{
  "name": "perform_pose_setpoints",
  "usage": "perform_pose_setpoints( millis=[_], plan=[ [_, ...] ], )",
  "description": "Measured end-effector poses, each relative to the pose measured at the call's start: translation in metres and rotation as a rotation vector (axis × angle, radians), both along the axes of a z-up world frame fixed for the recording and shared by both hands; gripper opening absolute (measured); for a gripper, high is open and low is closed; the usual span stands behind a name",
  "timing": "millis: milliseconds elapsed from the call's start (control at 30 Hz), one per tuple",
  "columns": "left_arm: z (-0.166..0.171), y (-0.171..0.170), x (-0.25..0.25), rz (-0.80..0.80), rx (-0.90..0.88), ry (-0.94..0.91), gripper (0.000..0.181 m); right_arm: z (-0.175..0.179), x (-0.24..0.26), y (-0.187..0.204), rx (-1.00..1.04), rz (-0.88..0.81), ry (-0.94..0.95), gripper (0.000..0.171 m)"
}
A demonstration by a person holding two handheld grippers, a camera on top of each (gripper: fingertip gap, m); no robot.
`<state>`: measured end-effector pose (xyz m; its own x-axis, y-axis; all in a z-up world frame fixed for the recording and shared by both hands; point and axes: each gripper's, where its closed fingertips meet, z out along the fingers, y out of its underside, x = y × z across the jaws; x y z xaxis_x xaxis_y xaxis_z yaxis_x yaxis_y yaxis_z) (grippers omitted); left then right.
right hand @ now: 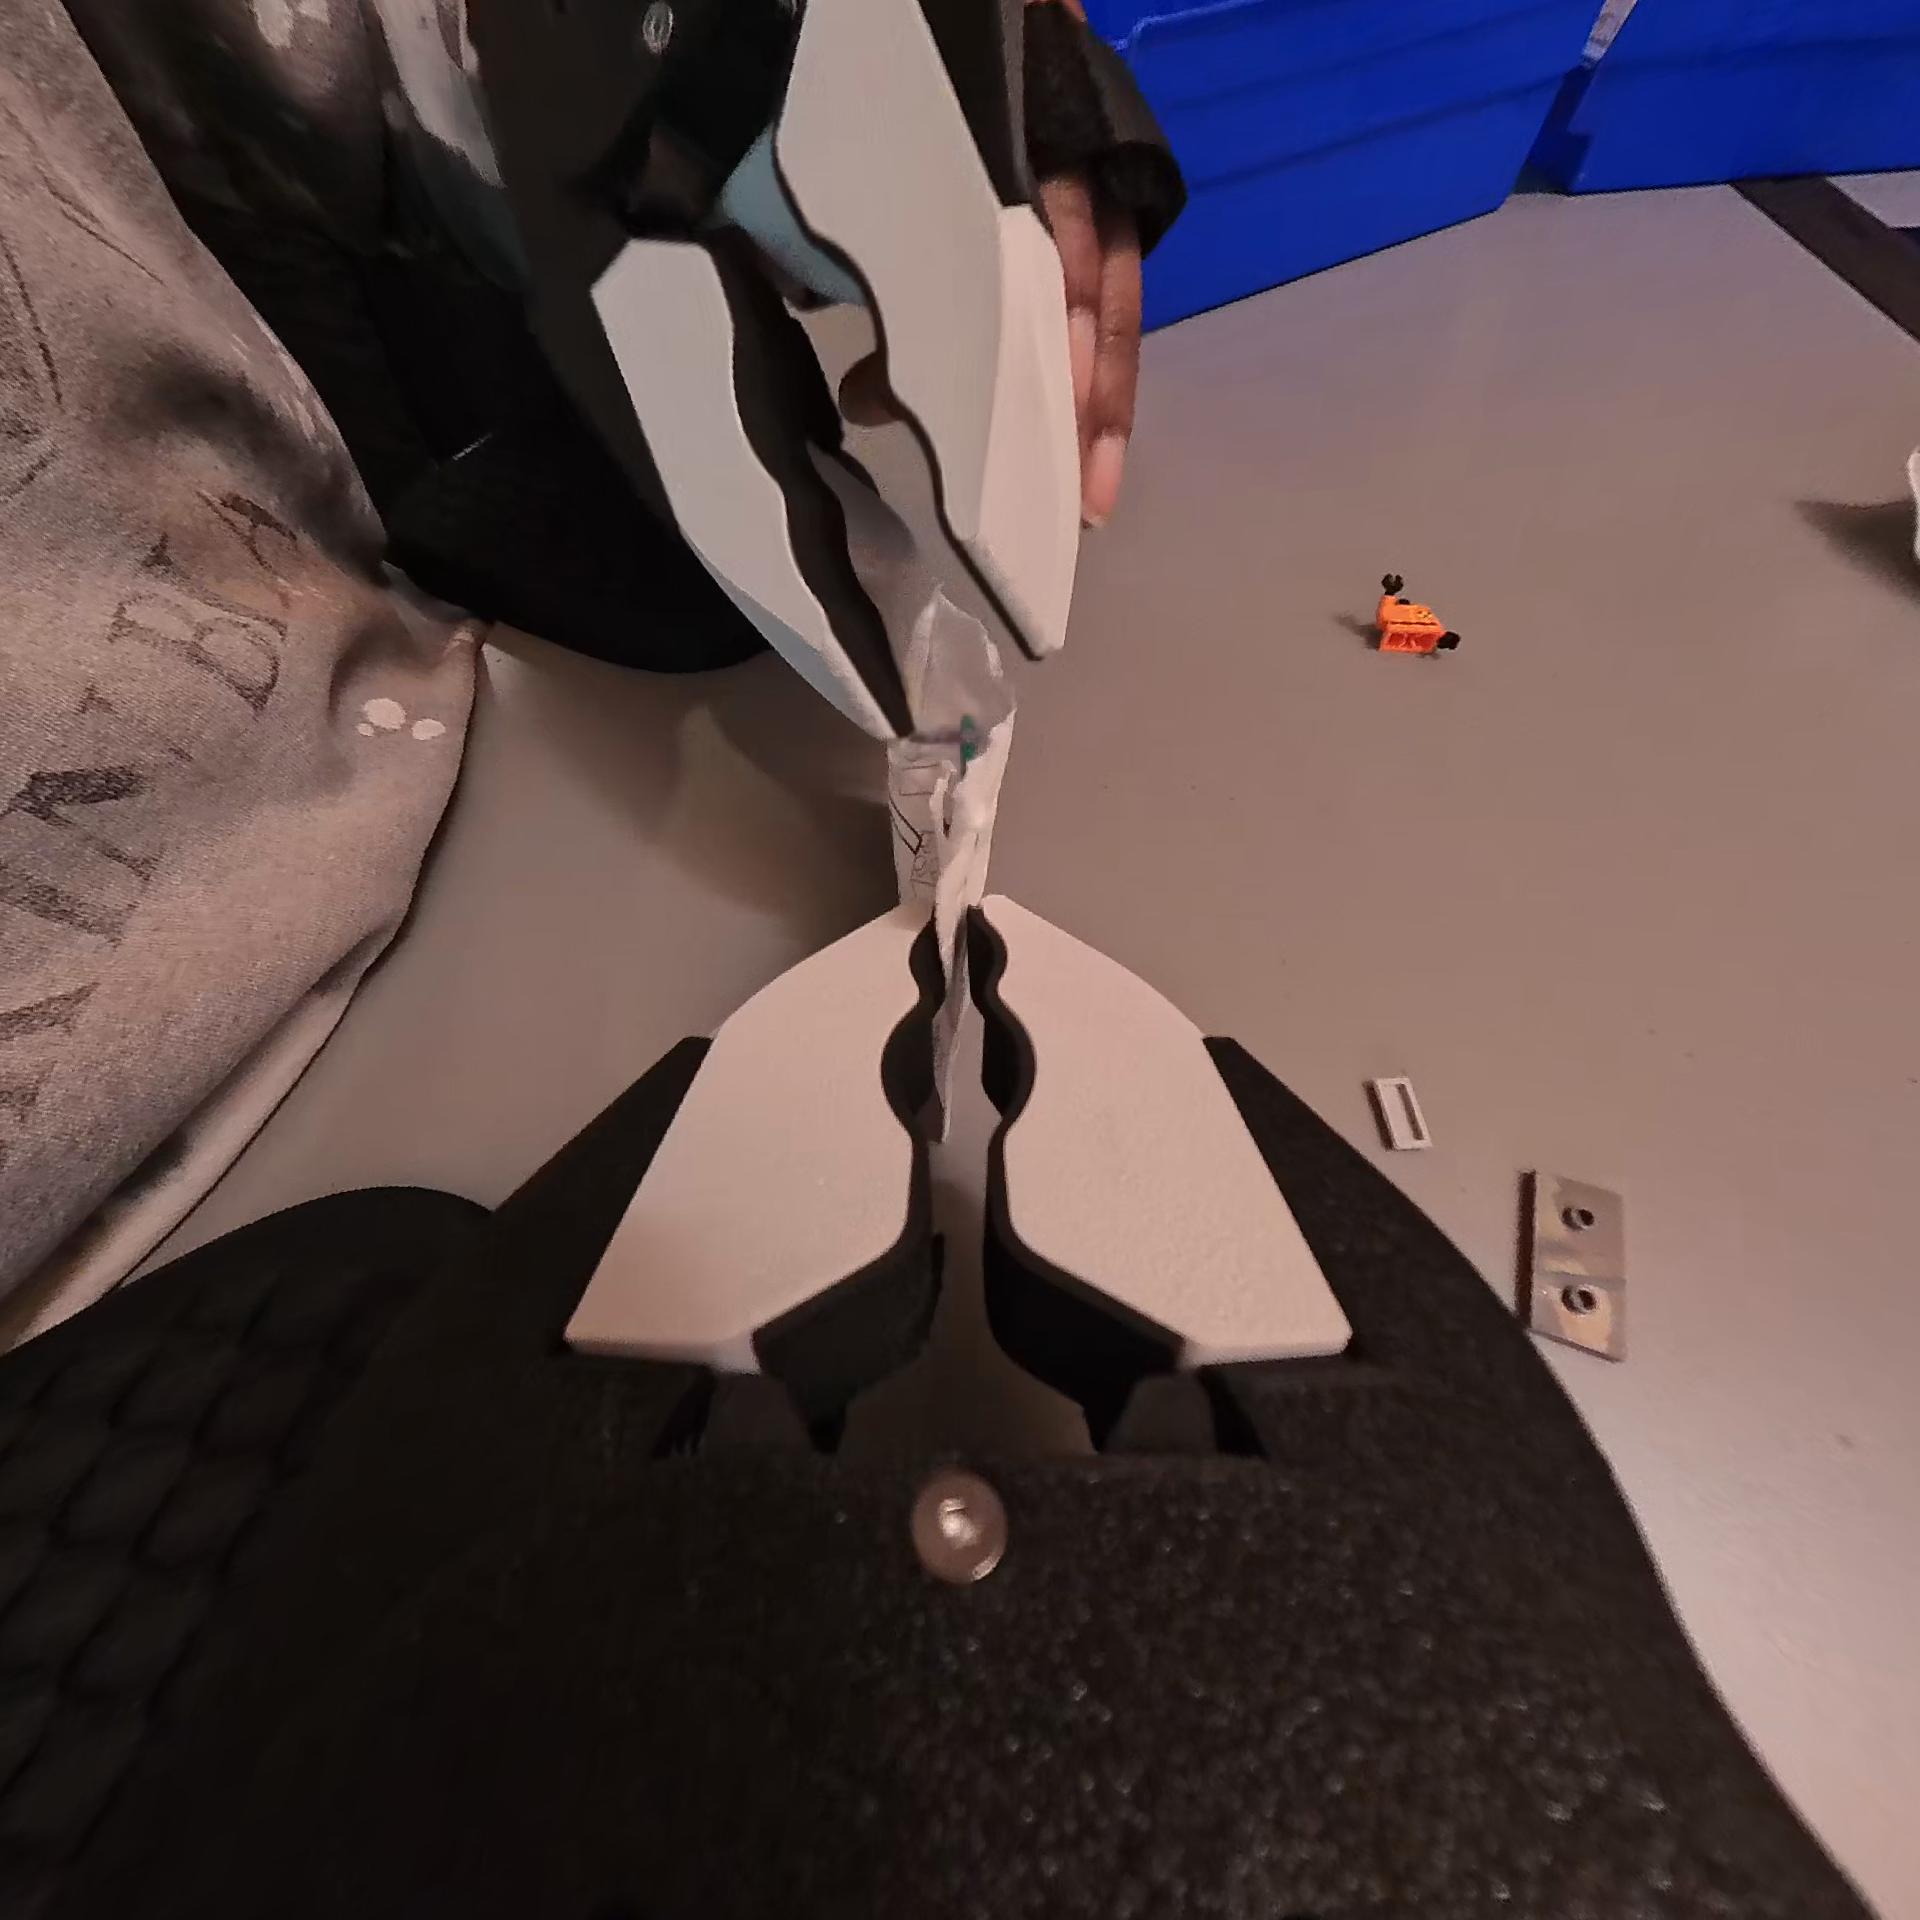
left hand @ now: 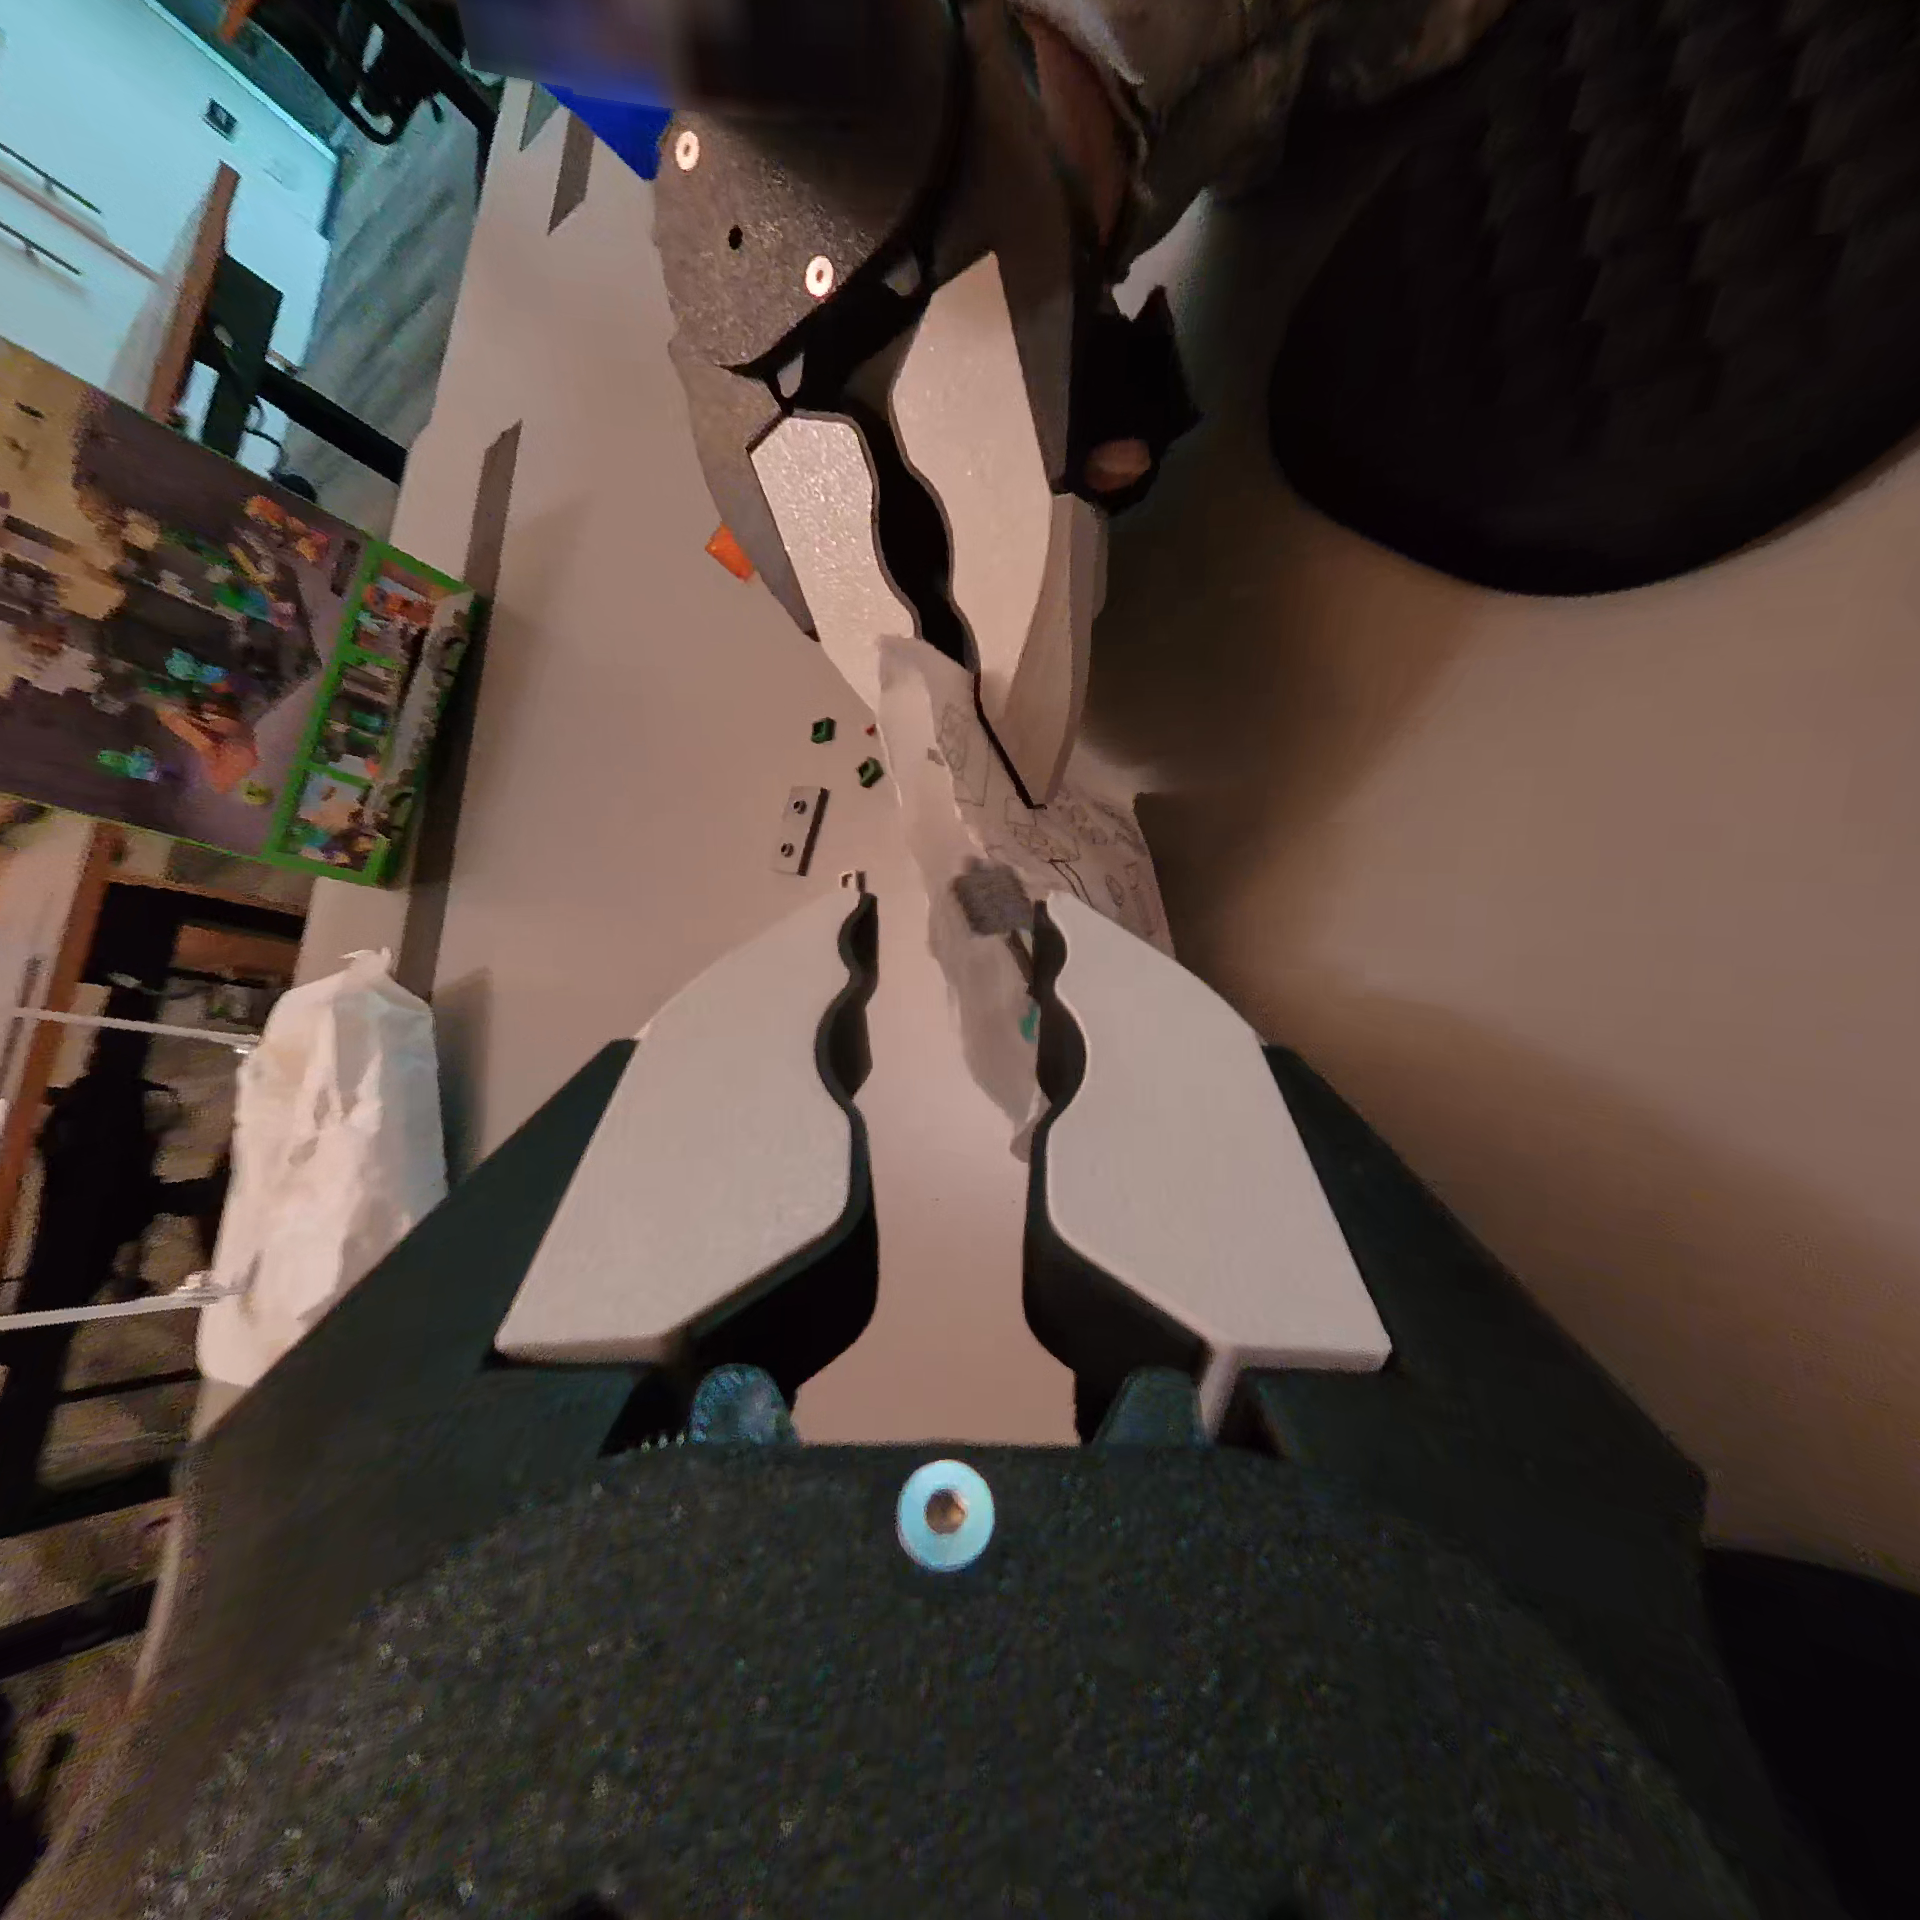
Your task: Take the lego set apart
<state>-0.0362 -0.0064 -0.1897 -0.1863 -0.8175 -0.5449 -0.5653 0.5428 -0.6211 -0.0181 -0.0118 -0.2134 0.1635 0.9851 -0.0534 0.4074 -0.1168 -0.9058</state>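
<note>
While the white paper bag (right hand: pixel 951 821) is hanging stretched between the two tools above the pale surface (right hand: pixel 1403 883), the step in hand seems to be tearing or pulling open the packaging that is holding lego pieces, not yet separating bricks. The right gripper (right hand: pixel 954 920) is pinching the bag's lower end, its fingers (right hand: pixel 810 1122) clenched on the paper. The left gripper (left hand: pixel 951 904) is meeting the other end, where a small dark piece and a green one are showing through the paper near its tips, but its fingers (left hand: pixel 707 1164) are standing visibly apart in its own view, and whether they are actually gripping the bag I cannot tell. The next move is probably calling for a firm hold on both ends and a steady pull apart, so that the contents are not flung out. Loose pieces are already lying on the surface: an orange lego piece (right hand: pixel 1408 629), small green pieces (left hand: pixel 847 750), a grey plate with two holes (right hand: pixel 1571 1262) and a small white piece (right hand: pixel 1401 1112). A crumpled white bag (left hand: pixel 322 1153) and the colourful set box (left hand: pixel 208 665) are sitting at the surface's edge, and blue bins (right hand: pixel 1455 114) are standing at the far side.
</note>
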Motion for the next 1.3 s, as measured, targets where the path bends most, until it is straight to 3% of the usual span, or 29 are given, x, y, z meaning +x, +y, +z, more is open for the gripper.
perform_pose_setpoints(
  millis=[167,300,400,467,700,833,967,1100,1200,1300],
  plan=[
    [0.013,0.006,-0.007,0.044,-0.184,-0.037,0.033,0.0,0.0,0.0,0.005,-0.001,-0.003,0.003],
    [0.024,0.06,-0.033,0.272,-0.363,-0.054,0.029,0.0,0.001,0.0,0.008,-0.005,-0.007,0.003],
    [-0.008,0.105,-0.068,0.486,-0.537,0.074,0.036,0.0,0.0,0.0,0.009,-0.003,-0.008,0.003],
    [-0.035,0.125,-0.085,0.562,-0.555,0.165,0.038,0.0,0.0,0.0,0.011,-0.003,-0.012,0.003],
    [-0.077,0.149,-0.09,0.577,-0.592,0.29,0.041,-0.001,0.0,-0.001,0.007,-0.003,-0.013,0.003],
    [-0.078,0.152,-0.087,0.538,-0.56,0.309,0.018,-0.002,0.001,-0.001,0.001,-0.004,-0.012,0.003],
    [-0.043,0.122,-0.061,0.392,-0.582,0.204,0.018,-0.003,0.002,0.001,-0.009,-0.009,-0.007,0.003],
    [0.005,0.048,-0.031,0.104,-0.634,0.164,0.018,-0.004,0.002,0.002,-0.017,-0.013,-0.001,0.003],
    [0.015,0.003,-0.023,-0.038,-0.68,0.223,0.018,-0.004,0.001,0.002,-0.01,-0.014,-0.004,0.003],
    [0.008,-0.012,-0.017,-0.06,-0.711,0.279,0.018,-0.004,0.001,0.0,0.004,-0.01,-0.013,0.003]
  ],
)
